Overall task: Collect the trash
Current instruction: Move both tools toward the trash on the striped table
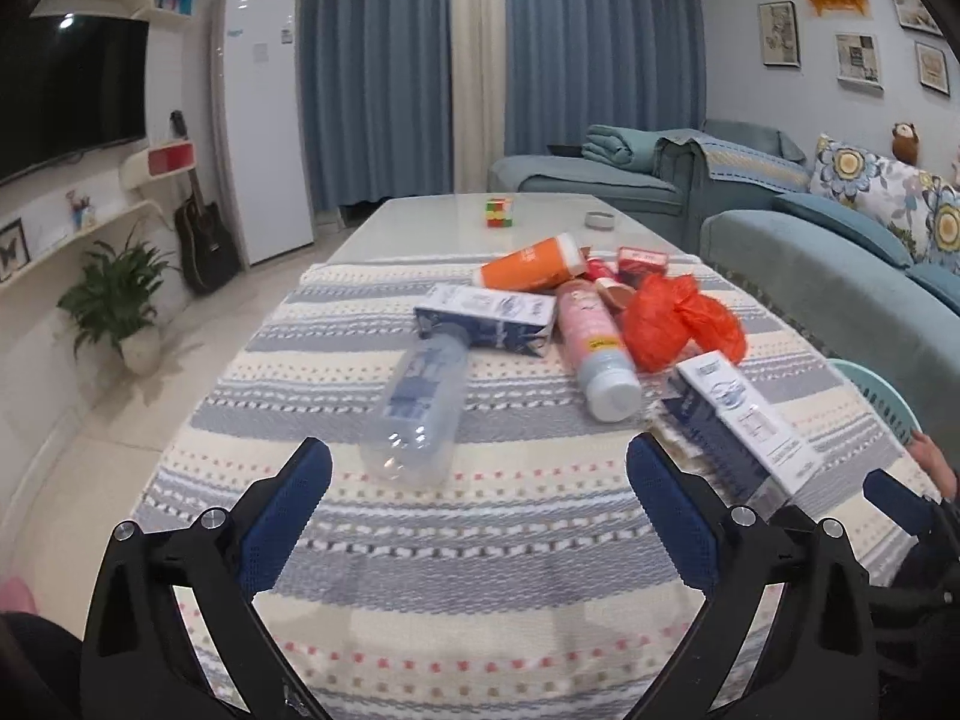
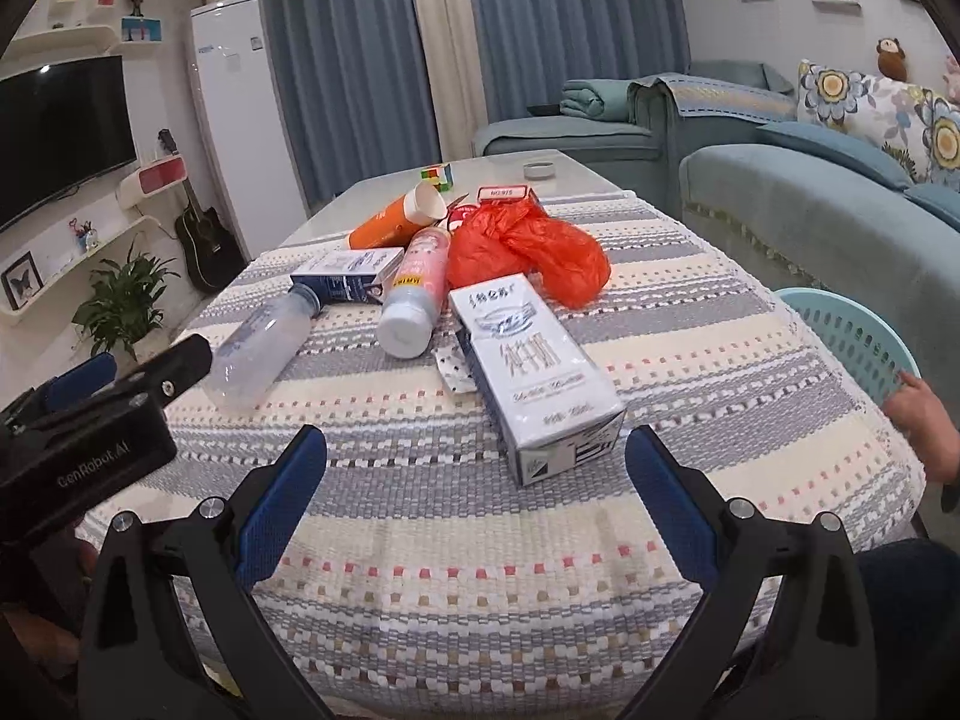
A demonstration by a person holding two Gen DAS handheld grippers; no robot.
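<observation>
Both my grippers, left [image 1: 479, 492] and right [image 2: 476, 480], hang wide apart over the cloth [image 2: 480, 588], holding nothing. Trash sits mid-table: clear bottle [image 1: 420, 408], milk carton [image 2: 534, 372], red bag [image 2: 528, 246]. Teal basket [image 2: 852, 342] at right edge.

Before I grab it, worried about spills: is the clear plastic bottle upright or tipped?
Tipped: the clear plastic bottle lies on its side on the striped tablecloth.

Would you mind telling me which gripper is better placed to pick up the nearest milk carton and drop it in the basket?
Right. The right gripper has the milk carton just ahead of its open jaws, and the basket is on its side. The left gripper faces the clear bottle.
</observation>
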